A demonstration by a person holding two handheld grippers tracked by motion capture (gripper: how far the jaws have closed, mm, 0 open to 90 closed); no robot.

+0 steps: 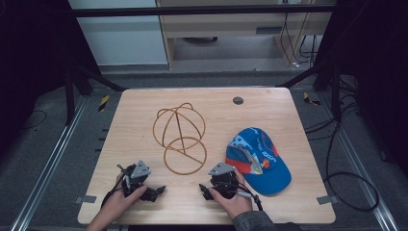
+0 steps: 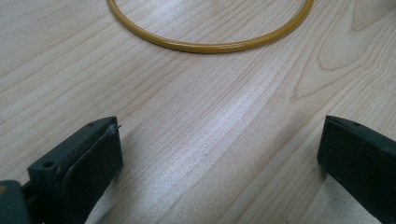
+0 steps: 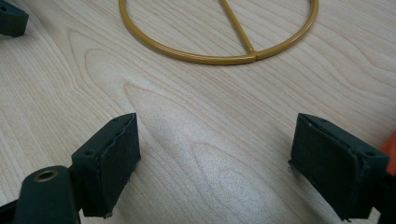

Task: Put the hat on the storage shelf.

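Both tongs, left tongs (image 1: 156, 190) and right tongs (image 1: 204, 191), gape empty on the table (image 1: 269, 103); blue cap (image 1: 257, 159) sits just right of the right one, wire cap stand (image 1: 180, 137) ahead.

You hold your left gripper (image 1: 138, 180) low over the near left part of the wooden table (image 1: 144, 103). Your right gripper (image 1: 220, 182) is over the near middle of the table. Between them and a bit farther away stands a yellow wire frame (image 1: 179, 137) made of hoops, with a round ring at its bottom. A blue cap (image 1: 257, 160) with red and white patches lies just beside your right gripper. A small dark round spot (image 1: 237, 100) sits near the far edge.
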